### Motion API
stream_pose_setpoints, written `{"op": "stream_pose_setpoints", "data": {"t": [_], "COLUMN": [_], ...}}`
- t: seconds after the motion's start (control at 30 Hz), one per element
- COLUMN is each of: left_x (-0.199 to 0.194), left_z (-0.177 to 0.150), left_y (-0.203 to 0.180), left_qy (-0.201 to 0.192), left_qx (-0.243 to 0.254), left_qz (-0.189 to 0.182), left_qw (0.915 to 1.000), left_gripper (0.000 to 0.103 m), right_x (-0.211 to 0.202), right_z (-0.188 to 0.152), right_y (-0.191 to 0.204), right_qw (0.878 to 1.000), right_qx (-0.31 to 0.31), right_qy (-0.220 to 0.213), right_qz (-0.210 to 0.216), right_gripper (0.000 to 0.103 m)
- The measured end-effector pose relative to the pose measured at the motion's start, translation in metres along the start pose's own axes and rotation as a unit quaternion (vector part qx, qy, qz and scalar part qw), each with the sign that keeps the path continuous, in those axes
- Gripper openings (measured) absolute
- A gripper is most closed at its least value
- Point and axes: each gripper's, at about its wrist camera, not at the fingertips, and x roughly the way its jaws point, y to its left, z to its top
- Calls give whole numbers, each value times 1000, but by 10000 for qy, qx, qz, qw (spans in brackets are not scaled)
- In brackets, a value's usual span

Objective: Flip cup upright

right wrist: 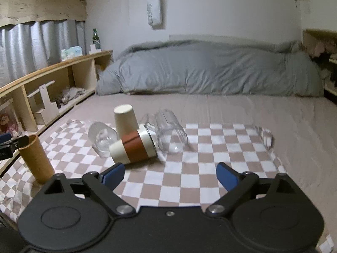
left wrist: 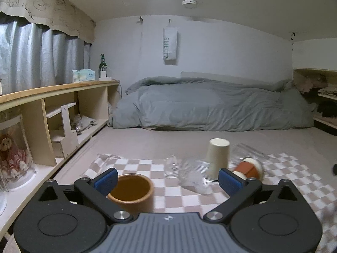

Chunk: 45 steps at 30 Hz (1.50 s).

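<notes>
Right wrist view: right hand-held gripper (right wrist: 170, 174) wide, empty. Cream-and-brown tumbler (right wrist: 134, 145) lies on its side on checkered cloth (right wrist: 200, 168) at 11 o'clock, touching clear glass (right wrist: 103, 140). Approach square to the brown band, grip mid-body, rotate base down. Left hand-held gripper (left wrist: 166, 181) also wide, beside upright orange cup (left wrist: 131, 191).

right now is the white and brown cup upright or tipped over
Tipped over. The white and brown cup lies on its side on the checkered cloth, leaning against the upside-down paper cup.

Clear cup (left wrist: 194, 176) blurred; paper cup (left wrist: 218, 158) base hidden behind it.
</notes>
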Motion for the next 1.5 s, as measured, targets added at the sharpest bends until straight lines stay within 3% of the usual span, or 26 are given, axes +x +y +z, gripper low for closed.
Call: {"op": "stream_pose_setpoints", "data": {"t": [0.17, 0.57, 0.97, 1.1, 1.5], "left_x": [-27, -63, -67, -67, -62], "left_z": [10, -4, -28, -32, -35], "left_y": [-21, -71, -81, -80, -79], "left_qy": [265, 629, 967, 965, 1062], "left_qx": [-298, 64, 140, 122, 29], "left_qz": [-99, 105, 306, 494, 564], "left_qw": [9992, 9979, 9947, 9940, 9927], "left_gripper": [103, 103, 103, 103, 103], "right_x": [-17, -40, -44, -45, -42], "right_z": [0, -16, -41, -42, -44], "right_y": [13, 36, 48, 50, 45], "right_qw": [9999, 9994, 9993, 9990, 9995], "right_qx": [-83, -290, -374, -436, -245], "right_qy": [-126, -163, -10, -58, 61], "right_qz": [43, 48, 101, 129, 173], "right_gripper": [98, 100, 100, 100, 100]}}
